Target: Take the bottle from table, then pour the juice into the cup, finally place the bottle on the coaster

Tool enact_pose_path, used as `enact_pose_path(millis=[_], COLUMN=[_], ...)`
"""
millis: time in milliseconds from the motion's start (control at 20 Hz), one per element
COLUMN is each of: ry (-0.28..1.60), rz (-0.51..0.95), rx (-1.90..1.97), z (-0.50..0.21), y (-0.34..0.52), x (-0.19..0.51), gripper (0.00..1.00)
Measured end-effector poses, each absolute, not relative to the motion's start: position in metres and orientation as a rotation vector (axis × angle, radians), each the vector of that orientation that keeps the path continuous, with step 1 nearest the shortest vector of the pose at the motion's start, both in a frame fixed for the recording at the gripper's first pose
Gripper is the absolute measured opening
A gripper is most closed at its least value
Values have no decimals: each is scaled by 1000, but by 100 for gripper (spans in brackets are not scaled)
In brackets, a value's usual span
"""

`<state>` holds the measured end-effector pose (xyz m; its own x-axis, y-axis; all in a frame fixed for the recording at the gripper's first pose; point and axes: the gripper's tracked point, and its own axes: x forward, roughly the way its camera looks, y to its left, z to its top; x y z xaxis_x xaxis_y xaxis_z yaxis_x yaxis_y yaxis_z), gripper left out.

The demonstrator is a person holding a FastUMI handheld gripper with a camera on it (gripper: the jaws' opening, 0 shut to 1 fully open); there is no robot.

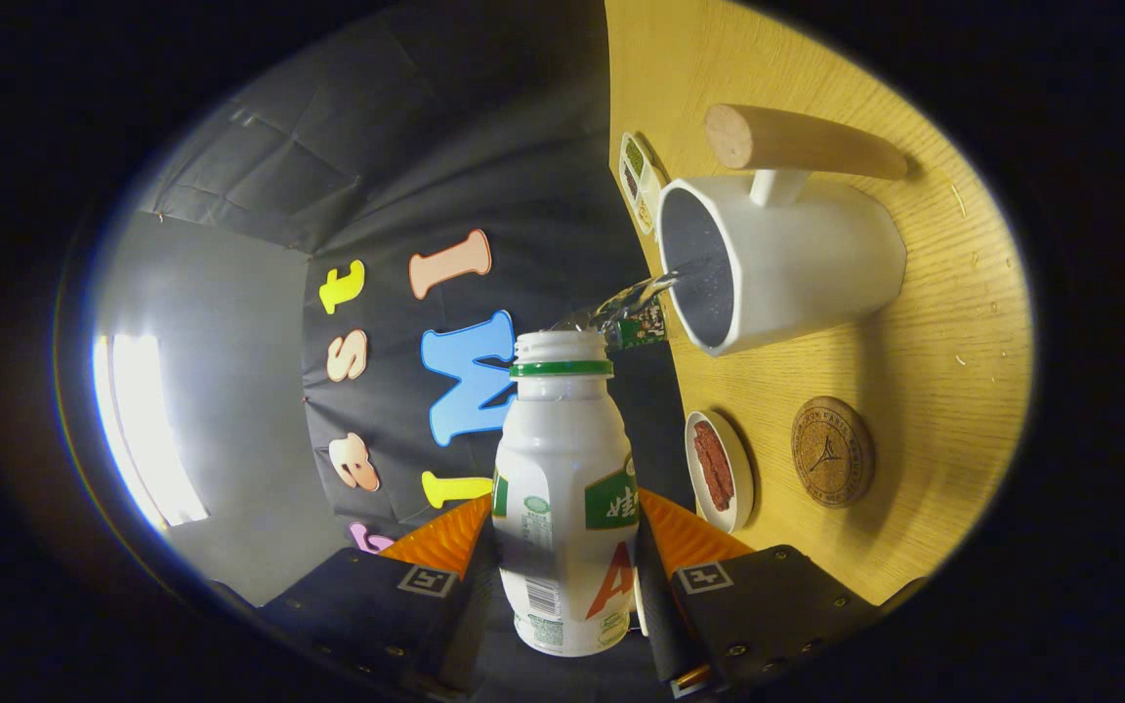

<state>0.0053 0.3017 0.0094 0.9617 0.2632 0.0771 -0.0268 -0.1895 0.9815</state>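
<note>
So besides the main stuff there's a small white dish (730,459) with something reddish-brown in it sitting on the wooden tabletop (953,322), plus a little multi-compartment tray (637,178) of dark bits over by the tabletop's edge near the black cloth wall (484,146).

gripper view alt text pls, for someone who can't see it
The gripper is shut on a white bottle, tipped so clear liquid streams into a white cup with a wooden handle. Beside the cup on the wooden table lie a cork coaster and a small dish.
</note>
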Motion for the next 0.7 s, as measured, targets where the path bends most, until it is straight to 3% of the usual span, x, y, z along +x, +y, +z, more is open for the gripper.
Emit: enact_pose_path(millis=[700], ry=[146], rz=[255], rx=[1807], z=[14], y=[298], x=[6], gripper=[67])
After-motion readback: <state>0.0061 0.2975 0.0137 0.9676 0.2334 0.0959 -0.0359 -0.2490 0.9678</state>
